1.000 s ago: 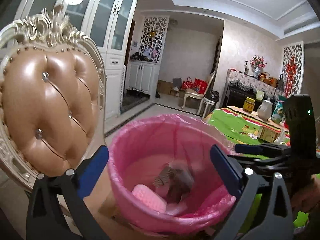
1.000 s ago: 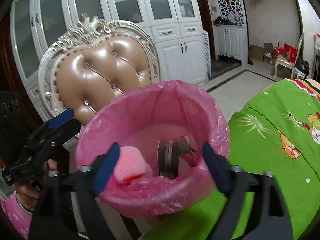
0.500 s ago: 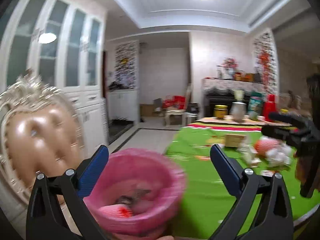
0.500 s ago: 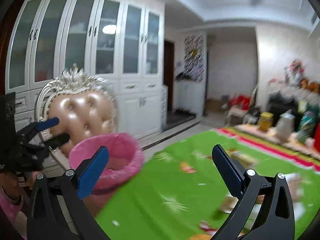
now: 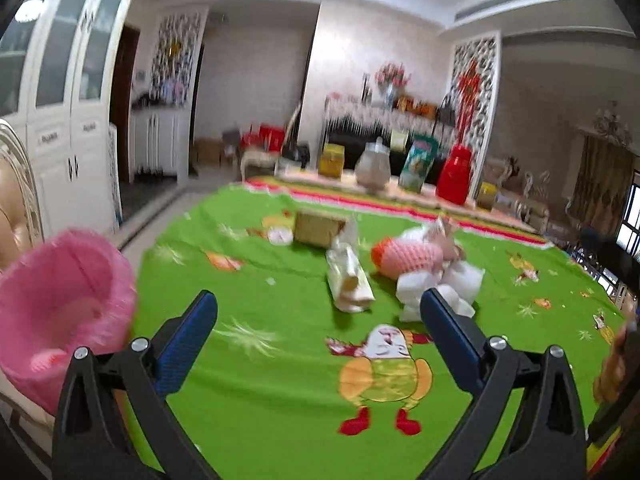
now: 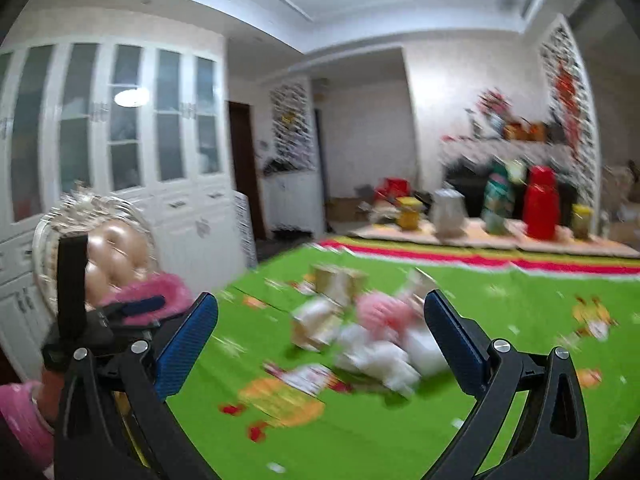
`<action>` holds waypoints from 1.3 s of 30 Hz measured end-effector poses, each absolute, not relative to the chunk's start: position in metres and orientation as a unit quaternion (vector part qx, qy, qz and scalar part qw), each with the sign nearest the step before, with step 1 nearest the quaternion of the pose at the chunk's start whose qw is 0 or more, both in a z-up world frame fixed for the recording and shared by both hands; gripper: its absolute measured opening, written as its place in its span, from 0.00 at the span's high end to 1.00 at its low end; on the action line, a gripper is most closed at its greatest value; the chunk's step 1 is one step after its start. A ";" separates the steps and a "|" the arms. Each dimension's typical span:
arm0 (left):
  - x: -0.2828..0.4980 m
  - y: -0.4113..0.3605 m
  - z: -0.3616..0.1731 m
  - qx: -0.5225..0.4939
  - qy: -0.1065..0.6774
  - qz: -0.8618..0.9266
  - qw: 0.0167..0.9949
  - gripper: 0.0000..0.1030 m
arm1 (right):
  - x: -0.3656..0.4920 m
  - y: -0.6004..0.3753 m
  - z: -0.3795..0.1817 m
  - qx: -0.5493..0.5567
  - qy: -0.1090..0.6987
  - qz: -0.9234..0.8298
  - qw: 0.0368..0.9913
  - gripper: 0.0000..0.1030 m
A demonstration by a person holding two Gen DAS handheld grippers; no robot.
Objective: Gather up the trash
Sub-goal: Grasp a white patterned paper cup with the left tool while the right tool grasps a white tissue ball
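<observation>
A pile of trash lies on the green tablecloth (image 5: 280,380): a crumpled cream wrapper (image 5: 348,280), a pink foam net (image 5: 408,258) and white crumpled paper (image 5: 440,288). The pile is blurred in the right wrist view (image 6: 368,332). The pink-lined bin (image 5: 60,312) stands at the table's left edge. My left gripper (image 5: 318,332) is open and empty, short of the pile. My right gripper (image 6: 320,340) is open and empty, facing the pile. The left gripper also shows in the right wrist view (image 6: 132,308).
A small tan box (image 5: 318,230) sits behind the pile. A yellow tin (image 5: 332,160), a glass jar (image 5: 372,168), a green pack (image 5: 416,164) and a red flask (image 5: 454,176) stand along the far edge. A padded chair (image 6: 112,248) is behind the bin.
Both grippers have swung right, away from the bin, and now face the trash pile on the table. Both stayed open and empty.
</observation>
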State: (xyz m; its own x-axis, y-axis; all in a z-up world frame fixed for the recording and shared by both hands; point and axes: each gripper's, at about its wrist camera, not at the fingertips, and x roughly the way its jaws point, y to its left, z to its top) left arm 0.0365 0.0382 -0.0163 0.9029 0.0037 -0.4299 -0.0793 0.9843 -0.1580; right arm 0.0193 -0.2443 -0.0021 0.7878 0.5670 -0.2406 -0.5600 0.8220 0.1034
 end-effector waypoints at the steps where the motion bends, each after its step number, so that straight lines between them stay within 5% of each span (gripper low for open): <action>1: 0.048 0.033 -0.020 -0.090 0.230 0.023 0.969 0.05 | 0.026 -0.251 -0.010 0.005 0.147 0.285 0.947 0.06; 26: 0.267 0.003 -0.086 -0.041 0.408 0.079 0.909 0.07 | 0.115 -0.254 -0.072 0.029 0.292 0.272 0.916 0.06; 28: 0.273 0.008 -0.090 -0.047 0.417 0.069 0.905 0.23 | 0.117 -0.243 -0.071 0.013 0.294 0.289 0.911 0.06; 30: 0.273 0.014 -0.095 -0.063 0.426 0.052 0.901 0.53 | 0.123 -0.229 -0.071 -0.007 0.292 0.298 0.909 0.06; 33: 0.264 0.025 -0.096 -0.101 0.422 0.023 0.901 0.71 | 0.133 -0.214 -0.073 -0.020 0.292 0.317 0.902 0.06; 39: 0.217 0.036 -0.079 -0.096 0.373 0.031 0.922 0.74 | 0.162 -0.188 -0.088 -0.030 0.318 0.335 0.886 0.06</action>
State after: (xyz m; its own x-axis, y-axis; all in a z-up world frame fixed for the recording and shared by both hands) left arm 0.2173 0.0363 -0.0789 0.7197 -0.0142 -0.6941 -0.1284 0.9798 -0.1533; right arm 0.1620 -0.1876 -0.0877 0.5735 0.5756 -0.5829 -0.6134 0.7734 0.1602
